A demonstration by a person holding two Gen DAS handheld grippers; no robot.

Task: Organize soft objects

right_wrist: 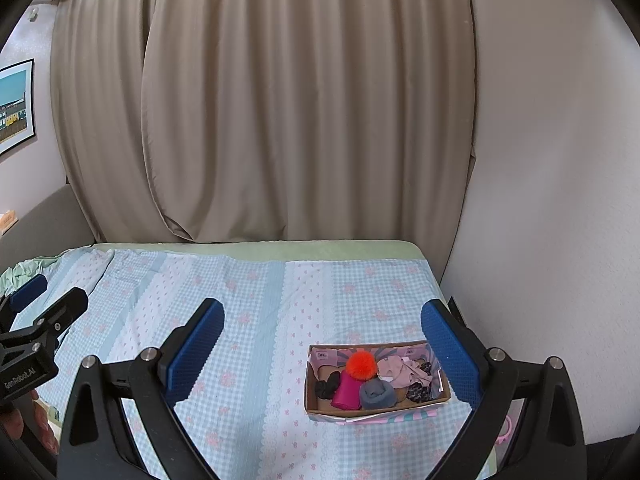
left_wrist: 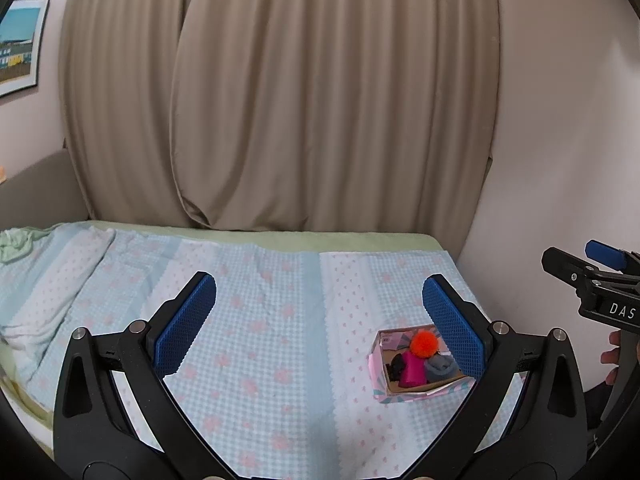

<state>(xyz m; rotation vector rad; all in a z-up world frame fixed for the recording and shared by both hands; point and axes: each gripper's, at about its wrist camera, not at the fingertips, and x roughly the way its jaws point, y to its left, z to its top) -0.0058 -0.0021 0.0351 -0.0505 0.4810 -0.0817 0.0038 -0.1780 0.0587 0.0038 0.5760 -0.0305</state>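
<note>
A small cardboard box (right_wrist: 320, 408) (left_wrist: 378, 380) sits on the bed near its right side. In it lie an orange pompom (right_wrist: 361, 365) (left_wrist: 424, 343), a magenta roll (right_wrist: 347, 394) (left_wrist: 412, 372), a grey rolled sock (right_wrist: 376, 394) (left_wrist: 439, 366), a black piece (right_wrist: 326, 388) and pale pink cloth (right_wrist: 400, 372). My left gripper (left_wrist: 320, 320) is open and empty above the bed, left of the box. My right gripper (right_wrist: 322, 344) is open and empty, held above the box's left part.
The bed has a light blue checked cover (right_wrist: 240, 320) and a green sheet edge (right_wrist: 280, 250). Beige curtains (right_wrist: 280, 100) hang behind it; a wall (right_wrist: 540, 200) stands at the right. Bunched green cloth (left_wrist: 16, 244) lies far left. A pink object (right_wrist: 505, 434) lies at the bed's right edge.
</note>
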